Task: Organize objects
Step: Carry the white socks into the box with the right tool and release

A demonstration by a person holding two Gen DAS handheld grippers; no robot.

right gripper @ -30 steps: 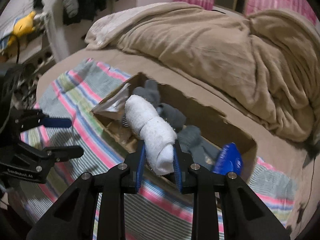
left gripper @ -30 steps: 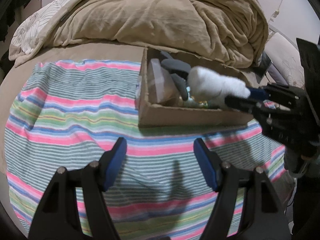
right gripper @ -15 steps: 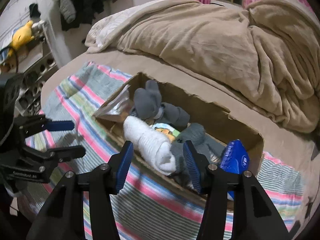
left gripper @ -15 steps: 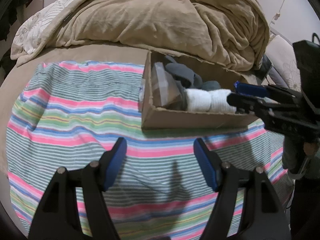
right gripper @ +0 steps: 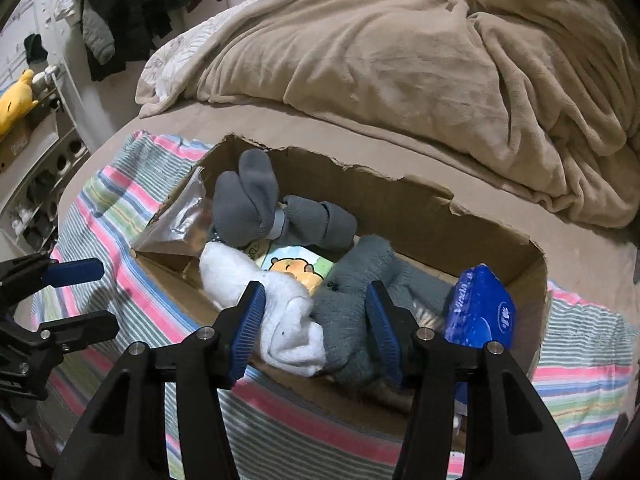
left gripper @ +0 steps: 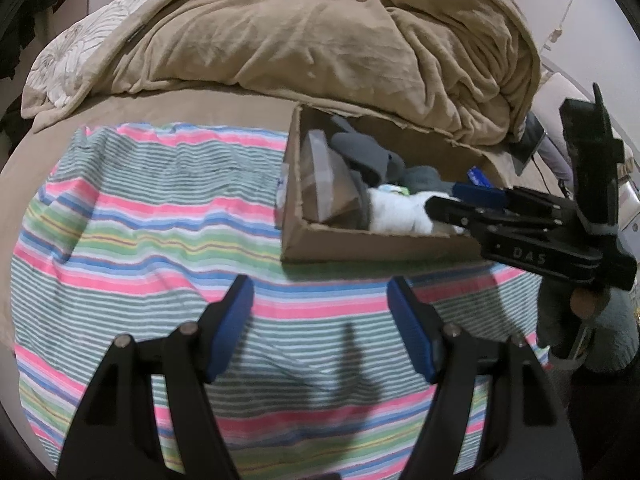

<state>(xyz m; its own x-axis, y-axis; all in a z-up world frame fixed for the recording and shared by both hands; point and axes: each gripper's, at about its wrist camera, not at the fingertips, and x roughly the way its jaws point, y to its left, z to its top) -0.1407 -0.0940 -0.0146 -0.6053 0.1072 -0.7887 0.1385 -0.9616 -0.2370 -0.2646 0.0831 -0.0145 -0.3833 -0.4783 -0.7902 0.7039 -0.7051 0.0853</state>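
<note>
Right gripper (right gripper: 316, 328) hangs over the near wall of the cardboard box (right gripper: 420, 216), its blue-padded fingers spread wide and gripping nothing. Between them, down in the box, lies the white rolled sock (right gripper: 276, 312), one end resting against the near wall; whether the left pad touches it is hard to tell. Just right of the white roll sits a grey sock bundle (right gripper: 356, 280), and farther in, a second pair of grey socks (right gripper: 248, 204) props against the far-left corner. A crinkled silver pouch (right gripper: 176, 224) leans at the left end of the box, a cartoon-printed packet (right gripper: 300, 268) lies flat underneath the socks, and a blue tissue pack (right gripper: 480, 312) stands at the right end.

Left gripper (left gripper: 320, 328) hovers over the striped cloth (left gripper: 140, 216), jaws apart and empty, well short of the box. The box itself sits on the far right part of that cloth, and behind it a tan blanket (left gripper: 320, 40) is heaped on the bed.
</note>
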